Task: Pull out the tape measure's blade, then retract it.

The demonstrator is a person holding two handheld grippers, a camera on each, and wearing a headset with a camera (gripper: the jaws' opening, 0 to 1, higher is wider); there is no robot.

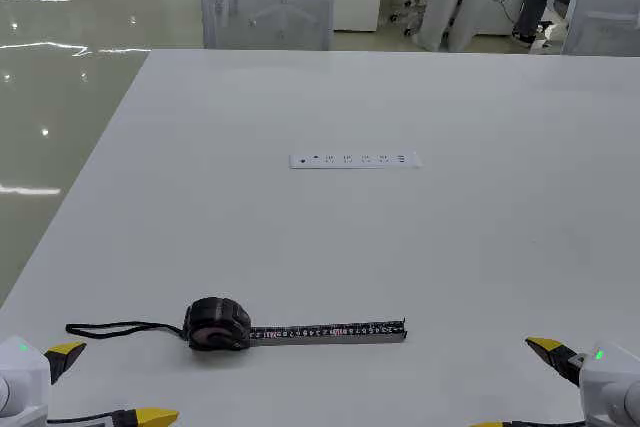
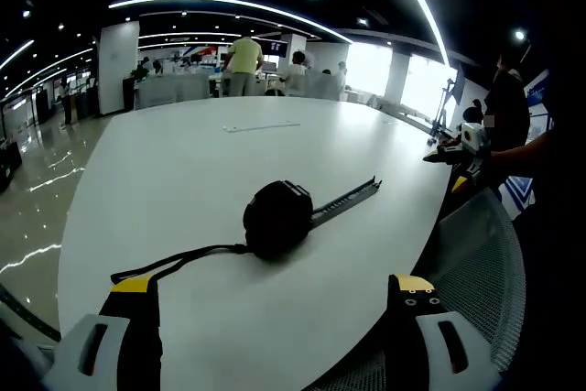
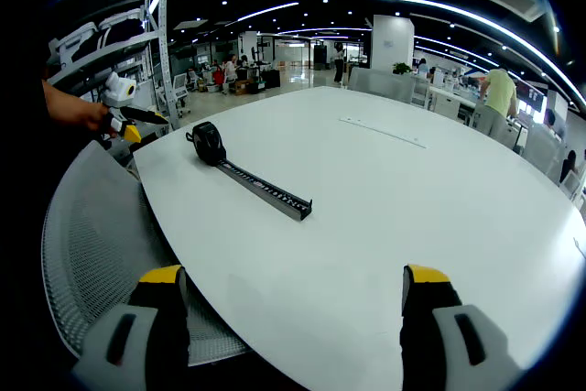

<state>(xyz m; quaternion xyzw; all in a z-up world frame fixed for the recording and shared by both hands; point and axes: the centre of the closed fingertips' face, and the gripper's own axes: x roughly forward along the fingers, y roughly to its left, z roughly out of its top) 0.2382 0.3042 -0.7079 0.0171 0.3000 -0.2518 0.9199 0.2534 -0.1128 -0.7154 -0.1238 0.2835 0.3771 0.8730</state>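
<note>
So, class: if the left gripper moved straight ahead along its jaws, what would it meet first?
Most likely the tape measure's black case, which sits centred ahead of the left gripper; its strap trails nearer, off to one side.

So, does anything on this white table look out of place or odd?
One thing: the round black tape measure lies with its marked blade already partly out on the white table, while the left gripper and right gripper, both open, sit apart from it.

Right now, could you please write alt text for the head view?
A black tape measure lies on a white table, its blade pulled out to the right, its strap trailing left. The left gripper and right gripper sit open at the bottom corners.
</note>
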